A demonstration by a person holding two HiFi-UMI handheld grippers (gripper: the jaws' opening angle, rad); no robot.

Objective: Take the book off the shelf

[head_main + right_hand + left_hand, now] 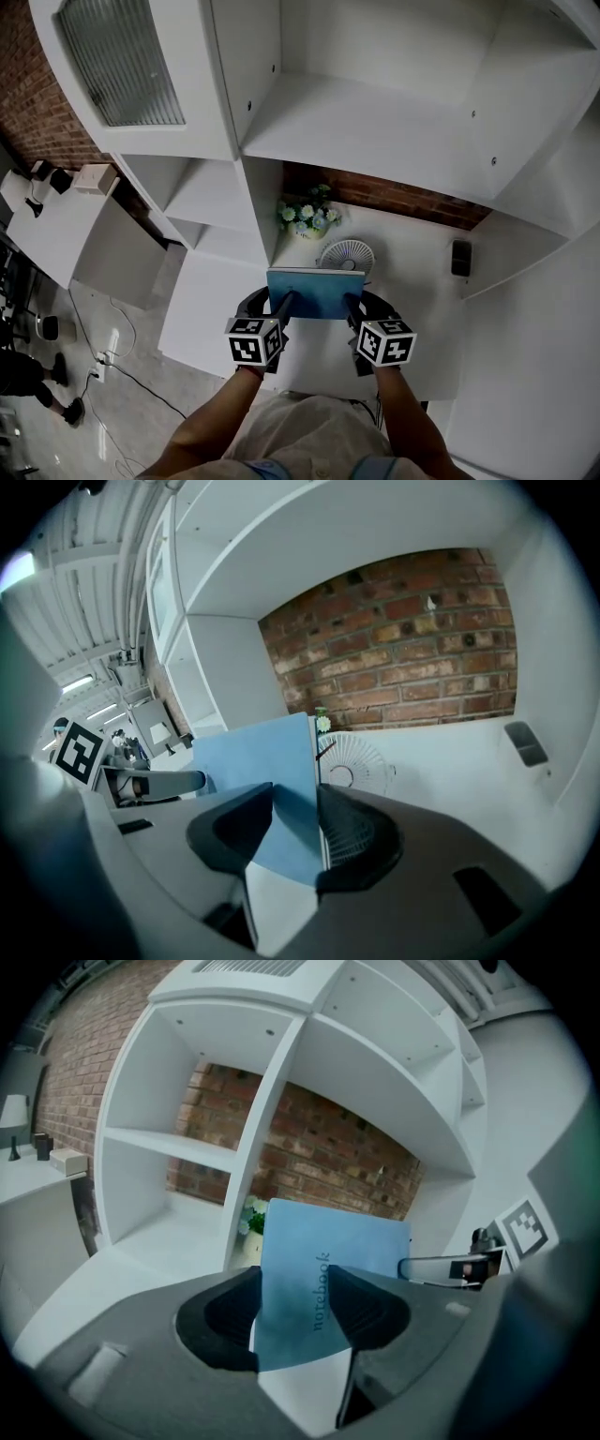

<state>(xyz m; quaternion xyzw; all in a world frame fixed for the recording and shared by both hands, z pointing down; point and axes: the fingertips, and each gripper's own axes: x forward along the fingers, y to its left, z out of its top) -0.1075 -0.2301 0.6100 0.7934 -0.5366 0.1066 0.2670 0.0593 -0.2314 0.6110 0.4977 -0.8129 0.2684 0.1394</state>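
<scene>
The book (315, 292) is a thin blue notebook, held upright in the air between my two grippers, above the white counter (417, 300) of the shelf unit. My left gripper (284, 302) is shut on its left edge and my right gripper (350, 304) on its right edge. In the left gripper view the blue cover (328, 1260) with the word "notebook" stands clamped between the dark pads (225, 1316). In the right gripper view the book (258, 757) is pinched between that gripper's pads (352, 832). The book touches no shelf board.
Behind the book on the counter stand a small white fan (347, 254), a pot of pale flowers (307, 216) and a dark box (460, 257) against the brick back wall. White shelf compartments (375, 122) rise above and to the left. Cables lie on the floor (112, 375).
</scene>
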